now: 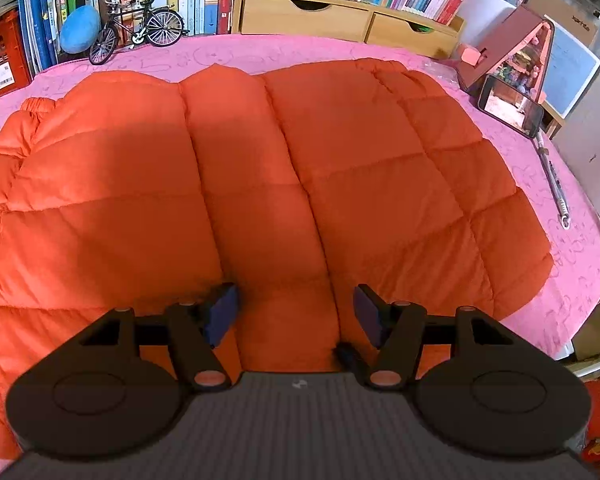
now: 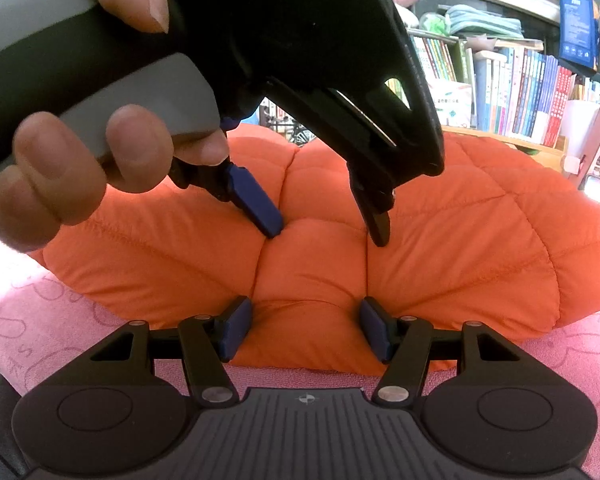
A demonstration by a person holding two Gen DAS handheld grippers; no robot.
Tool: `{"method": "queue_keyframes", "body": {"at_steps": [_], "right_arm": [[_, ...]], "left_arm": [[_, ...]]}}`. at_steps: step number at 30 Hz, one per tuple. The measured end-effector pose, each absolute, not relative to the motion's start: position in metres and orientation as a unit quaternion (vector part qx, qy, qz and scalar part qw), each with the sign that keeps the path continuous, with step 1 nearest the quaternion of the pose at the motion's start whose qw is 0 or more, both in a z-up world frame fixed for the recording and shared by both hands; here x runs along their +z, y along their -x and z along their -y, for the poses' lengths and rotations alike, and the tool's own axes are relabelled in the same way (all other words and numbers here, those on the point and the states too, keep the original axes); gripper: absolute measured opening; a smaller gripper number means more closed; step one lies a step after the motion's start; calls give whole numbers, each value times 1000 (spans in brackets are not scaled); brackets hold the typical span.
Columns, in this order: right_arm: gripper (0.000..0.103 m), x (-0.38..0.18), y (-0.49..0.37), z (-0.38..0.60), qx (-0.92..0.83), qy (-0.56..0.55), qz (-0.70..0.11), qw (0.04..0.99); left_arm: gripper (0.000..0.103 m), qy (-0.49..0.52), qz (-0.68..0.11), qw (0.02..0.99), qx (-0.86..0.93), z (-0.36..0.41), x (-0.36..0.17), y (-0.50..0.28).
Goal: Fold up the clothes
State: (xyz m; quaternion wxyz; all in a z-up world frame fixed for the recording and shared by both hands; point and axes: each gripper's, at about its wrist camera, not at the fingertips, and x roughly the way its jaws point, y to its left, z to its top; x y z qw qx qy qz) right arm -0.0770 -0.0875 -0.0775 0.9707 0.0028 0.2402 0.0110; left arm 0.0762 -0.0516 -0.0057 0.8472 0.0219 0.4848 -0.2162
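Spread flat on the pink cloth-covered table (image 1: 572,264), a puffy orange quilted jacket (image 1: 260,168) awaits folding. The left gripper (image 2: 326,236), jaws spread, presses a padded ridge; the right gripper (image 2: 304,328), also spread, brackets the near hem, pinching nothing.

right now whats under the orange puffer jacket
A pink cloth printed with faint drawings shows all around the orange puffer jacket and runs beneath it. Whatever the cloth covers, and anything lying directly beneath the jacket, is hidden.

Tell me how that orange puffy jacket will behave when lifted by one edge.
The orange jacket will probably flop and drape, since its quilted panels bulge softly. It looks light for its bulk. Its smooth, faintly shiny shell may slip between the jaws.
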Motion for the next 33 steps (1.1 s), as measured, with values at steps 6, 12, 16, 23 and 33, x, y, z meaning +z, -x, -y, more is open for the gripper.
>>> {"method": "queue_keyframes", "body": {"at_steps": [6,12,16,23,33], "right_arm": [[61,-78,79,85,11,-3,-240,971],[61,-77,79,86,12,-3,-239,971],[61,-77,79,88,12,-4,-239,971],[61,-76,81,86,14,-6,-239,971],[61,-76,85,83,13,-6,-239,971]], "left_arm": [[62,-19,-491,847,-202,52,-10,-77],[62,-32,-494,848,-188,59,-13,-82],[62,-43,-486,855,-175,63,-14,-84],[64,-47,-486,857,-162,67,-18,-96],[66,-32,-482,864,-144,67,-20,-116]]}}
